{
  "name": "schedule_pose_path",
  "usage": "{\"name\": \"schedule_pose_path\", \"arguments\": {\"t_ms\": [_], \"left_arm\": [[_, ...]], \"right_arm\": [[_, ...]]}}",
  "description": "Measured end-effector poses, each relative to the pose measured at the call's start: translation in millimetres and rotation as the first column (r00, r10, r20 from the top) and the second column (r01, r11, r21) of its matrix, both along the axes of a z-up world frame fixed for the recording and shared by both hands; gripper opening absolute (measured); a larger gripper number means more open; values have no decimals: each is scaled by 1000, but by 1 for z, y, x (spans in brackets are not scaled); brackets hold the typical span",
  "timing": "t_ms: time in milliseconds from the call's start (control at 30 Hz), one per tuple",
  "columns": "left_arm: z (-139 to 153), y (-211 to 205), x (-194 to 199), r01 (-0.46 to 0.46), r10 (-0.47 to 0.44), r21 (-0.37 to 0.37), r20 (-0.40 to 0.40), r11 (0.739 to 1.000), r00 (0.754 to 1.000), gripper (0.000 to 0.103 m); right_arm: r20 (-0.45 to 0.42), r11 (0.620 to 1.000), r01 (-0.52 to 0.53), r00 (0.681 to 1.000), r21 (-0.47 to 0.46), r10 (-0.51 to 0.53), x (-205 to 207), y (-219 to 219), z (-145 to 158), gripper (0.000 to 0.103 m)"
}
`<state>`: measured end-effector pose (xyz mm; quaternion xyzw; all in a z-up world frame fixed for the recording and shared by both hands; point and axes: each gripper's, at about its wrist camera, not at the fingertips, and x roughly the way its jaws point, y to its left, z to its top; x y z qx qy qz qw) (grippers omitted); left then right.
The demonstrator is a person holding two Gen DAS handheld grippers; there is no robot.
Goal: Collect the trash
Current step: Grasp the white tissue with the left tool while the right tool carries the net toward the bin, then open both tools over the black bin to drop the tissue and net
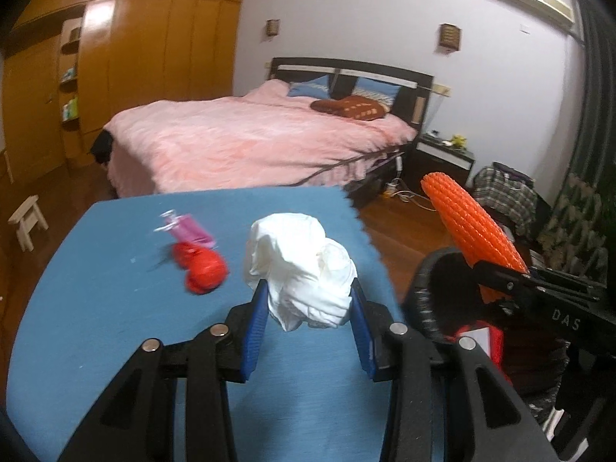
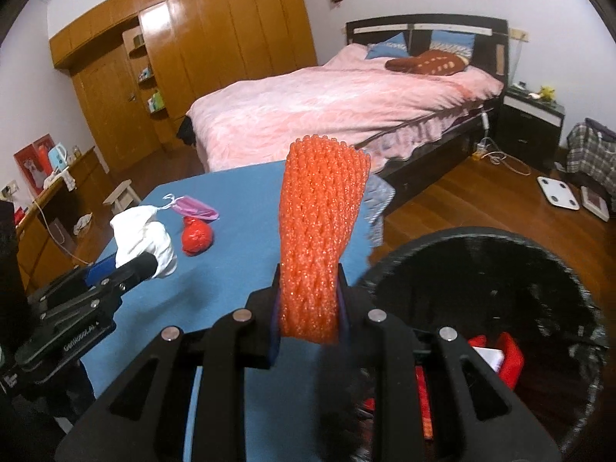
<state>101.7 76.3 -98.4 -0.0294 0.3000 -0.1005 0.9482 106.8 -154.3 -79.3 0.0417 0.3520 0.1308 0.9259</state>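
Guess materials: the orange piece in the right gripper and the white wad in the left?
Orange piece: looks like foam netting of the fruit-sleeve kind; open diamond mesh, matte with slight sparkle, stands upright from the right gripper without flopping.
White wad: probably tissue or thin paper, possibly soft cloth; matte, crumpled into soft folds, dented where the left gripper pinches it.

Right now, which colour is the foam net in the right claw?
Orange; the foam net shows best in the right wrist view.

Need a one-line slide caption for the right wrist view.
Right gripper clamps an orange foam mesh sleeve beside the black trash bin.
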Motion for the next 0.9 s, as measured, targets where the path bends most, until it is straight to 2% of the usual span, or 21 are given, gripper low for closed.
{"name": "schedule_pose_path", "arguments": {"t_ms": [267,533,900], "left_arm": [[11,-62,-5,139,-140,3,27,990,990,40],[9,-121,-10,270,-270,16,39,963,962,41],[-1,-170,4,362,-362,2,-2,932,932,42]], "right_arm": [[14,993,111,994,-29,-111,-31,-62,3,23],[-5,974,222,975,-48,-222,-50,-115,-11,23],[-46,954,295,953,-60,-298,-53,-154,-34,25]]}}
